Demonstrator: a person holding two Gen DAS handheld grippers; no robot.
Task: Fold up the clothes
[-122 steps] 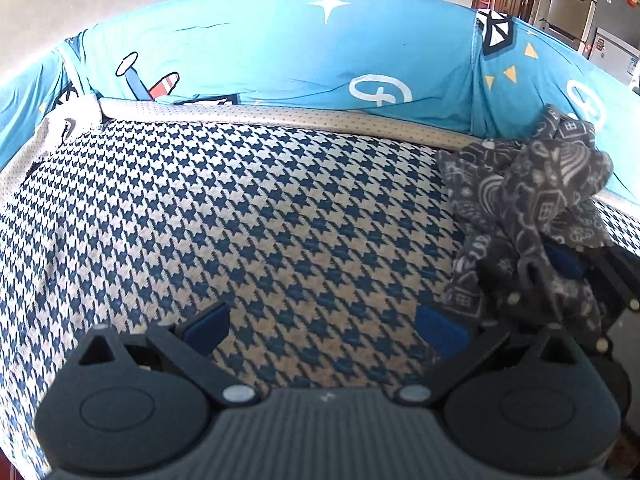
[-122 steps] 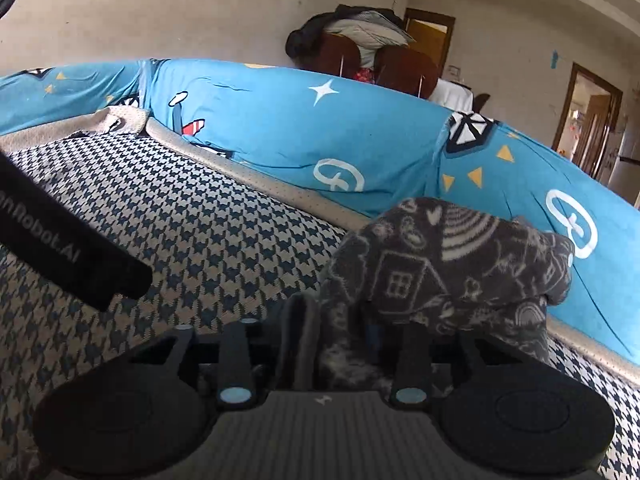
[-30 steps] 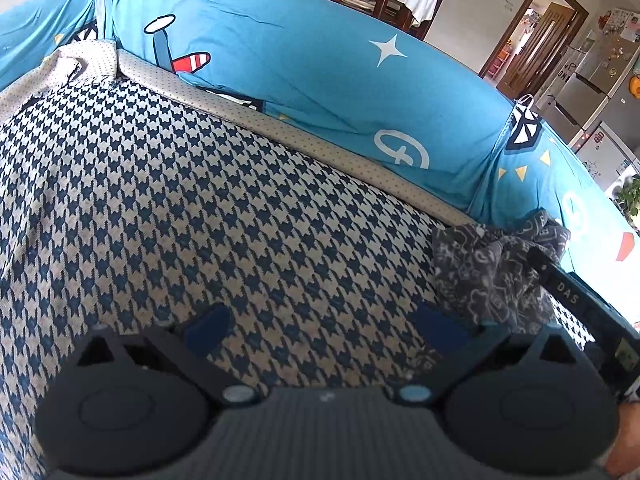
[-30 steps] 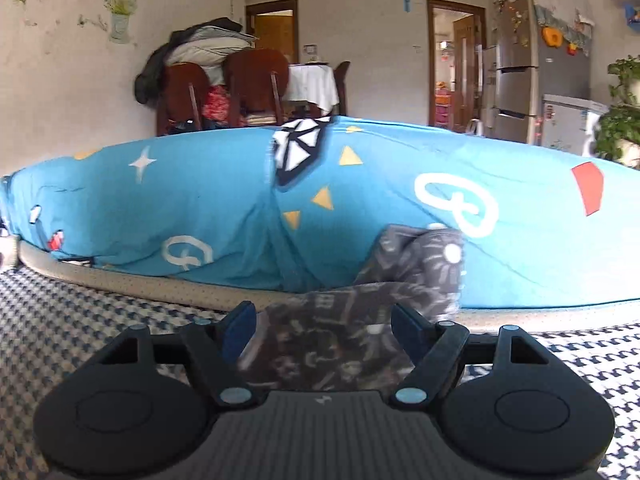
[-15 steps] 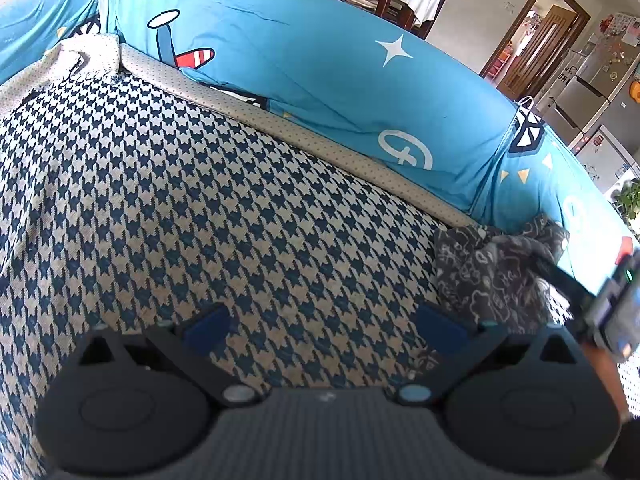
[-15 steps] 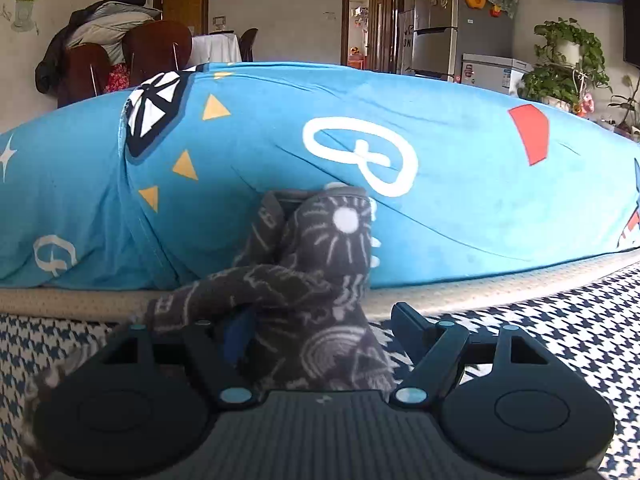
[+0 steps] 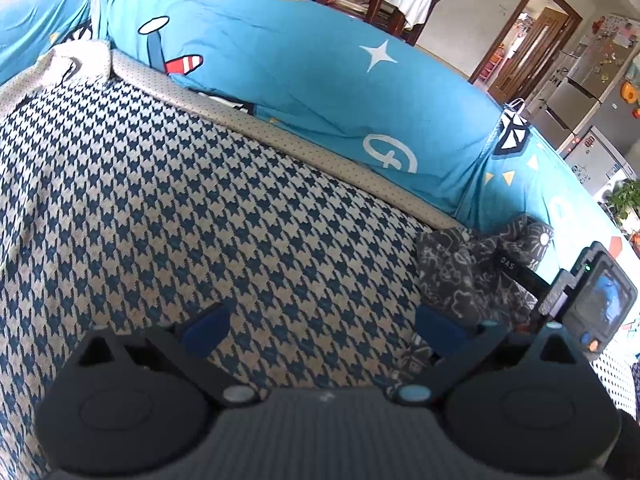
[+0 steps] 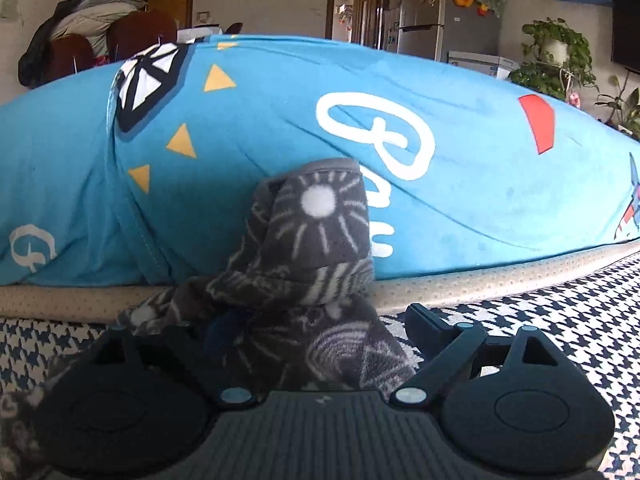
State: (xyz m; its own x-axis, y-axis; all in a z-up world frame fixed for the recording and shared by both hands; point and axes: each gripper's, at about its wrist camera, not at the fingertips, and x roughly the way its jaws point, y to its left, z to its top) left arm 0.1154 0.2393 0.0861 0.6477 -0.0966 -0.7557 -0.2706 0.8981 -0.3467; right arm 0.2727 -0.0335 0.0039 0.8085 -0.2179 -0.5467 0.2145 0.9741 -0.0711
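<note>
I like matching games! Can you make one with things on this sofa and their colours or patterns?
Things:
1. garment
2. seat cover
3. backrest cover
4. left gripper pads

Looks:
A. bright blue with stars and triangles
B. dark grey with white doodles
C. plain dark blue
D. navy and beige houndstooth

Pairs: 1-B, 2-D, 3-A, 4-C

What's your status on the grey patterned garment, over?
Left claw open over bare houndstooth cover. Right claw opening, grey garment bunched between its fingers against blue cushion. Nothing obstructing.
</note>
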